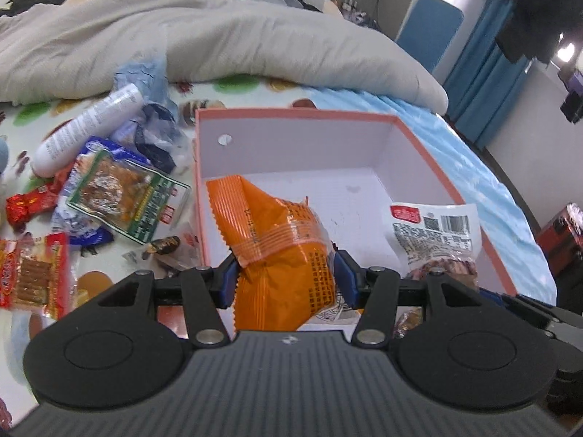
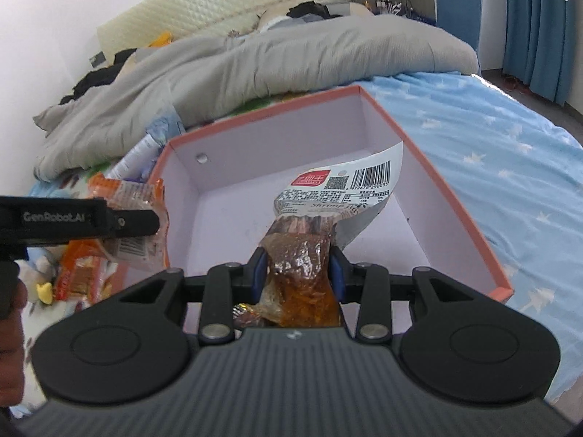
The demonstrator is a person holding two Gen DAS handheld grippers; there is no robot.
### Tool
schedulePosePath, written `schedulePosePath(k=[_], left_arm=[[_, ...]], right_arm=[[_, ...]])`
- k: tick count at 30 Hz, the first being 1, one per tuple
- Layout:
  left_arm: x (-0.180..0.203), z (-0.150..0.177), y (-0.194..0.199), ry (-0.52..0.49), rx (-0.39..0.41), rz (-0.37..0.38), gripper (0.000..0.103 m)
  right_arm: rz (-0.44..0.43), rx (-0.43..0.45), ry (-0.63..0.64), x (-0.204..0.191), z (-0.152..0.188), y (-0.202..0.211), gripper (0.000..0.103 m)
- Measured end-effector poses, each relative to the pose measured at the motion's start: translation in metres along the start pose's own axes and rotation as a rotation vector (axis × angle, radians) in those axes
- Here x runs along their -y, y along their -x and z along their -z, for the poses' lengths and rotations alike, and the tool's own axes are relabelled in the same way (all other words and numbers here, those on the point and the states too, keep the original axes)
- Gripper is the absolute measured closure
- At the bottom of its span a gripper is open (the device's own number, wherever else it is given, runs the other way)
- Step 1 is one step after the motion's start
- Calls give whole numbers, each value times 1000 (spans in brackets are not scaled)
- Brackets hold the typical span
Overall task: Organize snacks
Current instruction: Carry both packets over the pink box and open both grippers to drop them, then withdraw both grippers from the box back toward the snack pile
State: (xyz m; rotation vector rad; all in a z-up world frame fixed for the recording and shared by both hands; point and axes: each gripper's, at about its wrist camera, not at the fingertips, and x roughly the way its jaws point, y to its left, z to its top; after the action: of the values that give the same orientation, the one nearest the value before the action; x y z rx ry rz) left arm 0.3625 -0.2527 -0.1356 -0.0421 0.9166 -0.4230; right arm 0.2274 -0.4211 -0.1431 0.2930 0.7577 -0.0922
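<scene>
An open pink-rimmed box (image 1: 298,113) with a white inside lies on the bed. My left gripper (image 1: 286,278) is shut on an orange snack packet (image 1: 277,240) that hangs over the box's near left part. My right gripper (image 2: 297,273) is shut on a clear packet of brown snack with a white barcode label (image 2: 328,200), held over the same box (image 2: 452,200). That packet (image 1: 433,233) also shows at the box's right side in the left wrist view. The left gripper's body (image 2: 76,220) reaches in from the left of the right wrist view.
Several loose snack packets (image 1: 124,196) and a white tube (image 1: 87,127) lie on the patterned sheet left of the box. A grey duvet (image 1: 218,43) is bunched behind it. A blue starred sheet (image 2: 492,138) runs right of the box to the bed's edge.
</scene>
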Motion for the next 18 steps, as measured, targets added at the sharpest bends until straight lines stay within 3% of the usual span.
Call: schedulePosePath(k=[4, 6, 7, 9, 18], left_arm=[[-2, 2, -9, 1, -13, -5, 41], [-5, 2, -10, 15, -14, -6, 18], [-6, 1, -8, 20, -10, -9, 14], [-6, 1, -4, 17, 7, -9, 13], [-3, 3, 49, -23, 75, -18, 13]], right_arm=[[11, -30, -16, 3, 1, -12, 62], [27, -38, -16, 3, 2, -14, 55], [30, -41, -8, 3, 2, -14, 51], [29, -33, 4, 0, 1, -11, 29], [19, 27, -3, -9, -3, 27, 29]])
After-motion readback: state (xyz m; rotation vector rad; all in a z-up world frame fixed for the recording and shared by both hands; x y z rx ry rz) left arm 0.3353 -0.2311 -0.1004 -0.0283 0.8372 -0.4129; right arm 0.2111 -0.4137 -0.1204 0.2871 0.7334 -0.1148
